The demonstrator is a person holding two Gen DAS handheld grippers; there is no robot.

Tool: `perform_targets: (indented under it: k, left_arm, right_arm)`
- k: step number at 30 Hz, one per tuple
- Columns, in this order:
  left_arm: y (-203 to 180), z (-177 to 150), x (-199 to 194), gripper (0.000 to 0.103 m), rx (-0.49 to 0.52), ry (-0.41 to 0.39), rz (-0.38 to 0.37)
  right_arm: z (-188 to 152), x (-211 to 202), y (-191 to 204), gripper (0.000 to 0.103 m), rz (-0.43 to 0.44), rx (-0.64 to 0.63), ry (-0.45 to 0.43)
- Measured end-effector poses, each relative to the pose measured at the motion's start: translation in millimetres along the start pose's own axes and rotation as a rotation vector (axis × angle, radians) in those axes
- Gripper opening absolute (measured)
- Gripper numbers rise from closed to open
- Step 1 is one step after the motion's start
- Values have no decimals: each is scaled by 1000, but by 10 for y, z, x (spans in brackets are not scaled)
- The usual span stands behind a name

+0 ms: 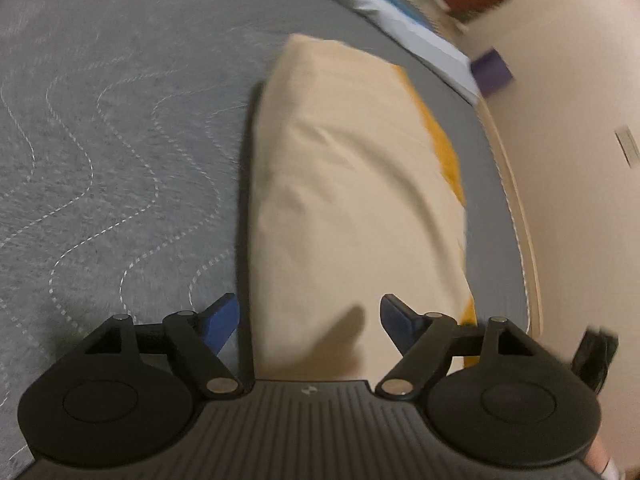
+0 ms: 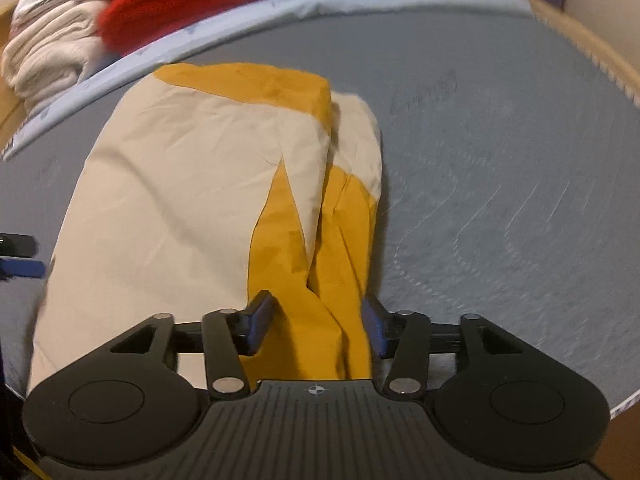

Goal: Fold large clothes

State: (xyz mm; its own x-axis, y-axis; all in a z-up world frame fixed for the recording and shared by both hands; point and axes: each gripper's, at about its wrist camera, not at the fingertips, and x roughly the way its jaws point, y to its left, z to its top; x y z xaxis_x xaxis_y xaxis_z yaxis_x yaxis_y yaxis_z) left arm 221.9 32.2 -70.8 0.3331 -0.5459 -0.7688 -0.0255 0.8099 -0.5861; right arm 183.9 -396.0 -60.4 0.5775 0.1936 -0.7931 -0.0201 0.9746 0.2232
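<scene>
Right wrist view: folded garment point(image 2: 180, 184) lies between the right tool's point(image 2: 316, 328) parted, unpressing blue pads.

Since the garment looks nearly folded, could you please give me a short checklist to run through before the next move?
1. Left gripper jaws clear of the cloth: ok, open with nothing between them.
2. Right gripper jaws released: ok, open, though yellow fabric lies between them.
3. Cream and yellow garment folded into a compact bundle: ok.
4. Bundle lying fully on the grey mat: ok.
5. Edges neatly lined up: not ok, yellow panels bunch up on one side.
6. Underside flat: cannot tell.
</scene>
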Motion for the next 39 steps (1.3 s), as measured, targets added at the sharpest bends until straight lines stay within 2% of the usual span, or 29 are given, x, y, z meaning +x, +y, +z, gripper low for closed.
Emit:
perform_targets:
  k: [2,4,6,13,15,17,18,19,20,21,22,23,27,30,33,34,37,39]
  left_arm:
    - [75,121,133,82,-45,15,-4]
    - [124,206,276,87,-81,26,-26]
    - [146,260,393,87,-109,31,-56]
    - [129,431,804,93,-166,-1,-87]
    - [108,466,866,93,-172,-58,-81]
    - [59,490,890,87,-166,-104,-72]
    - [24,500,889,84,-152,-122,-62]
    - [-13,508,875,74,-135,-136,-54]
    - [-50,526,851,60,-118,-146,-51]
    - [-88,563,822,53,-105,-155,-54]
    - [-105,588,770,39,-102,-166,-64]
    - [-117,616,714,34,-103,-179,-77]
    - [-134,728,377,33,-60,-238,-65]
    - [36,829,120,33,-89,-270,-35]
    - [234,950,-97,39,-102,-291,13]
    - [311,985,-165,44,-115,-302,29]
    - [569,1033,-332,47,-188,-316,59]
    - [660,1043,-483,47,-187,-349,97]
  right_arm:
    - [16,105,-31,61,5,53,38]
    - [32,205,-80,61,17,110,67]
    - [42,260,-108,61,25,146,74]
    - [70,306,-120,61,29,158,88]
    - [80,308,-113,55,41,152,84]
    - [90,308,-92,39,53,143,74]
    - [96,304,-70,34,51,132,66]
    - [100,300,-42,26,50,122,58]
    - [109,291,-10,18,53,113,43]
    - [120,274,28,14,61,103,28]
    - [138,262,77,11,70,92,11]
    - [157,248,129,10,76,76,-6]
    - [234,254,343,7,108,50,-50]
    - [297,267,570,7,159,23,-99]
    - [352,265,813,6,210,-10,-153]
    - [360,279,894,6,217,-21,-160]
    - [355,378,1083,6,184,-57,-139]
    - [352,440,1135,6,152,-54,-117]
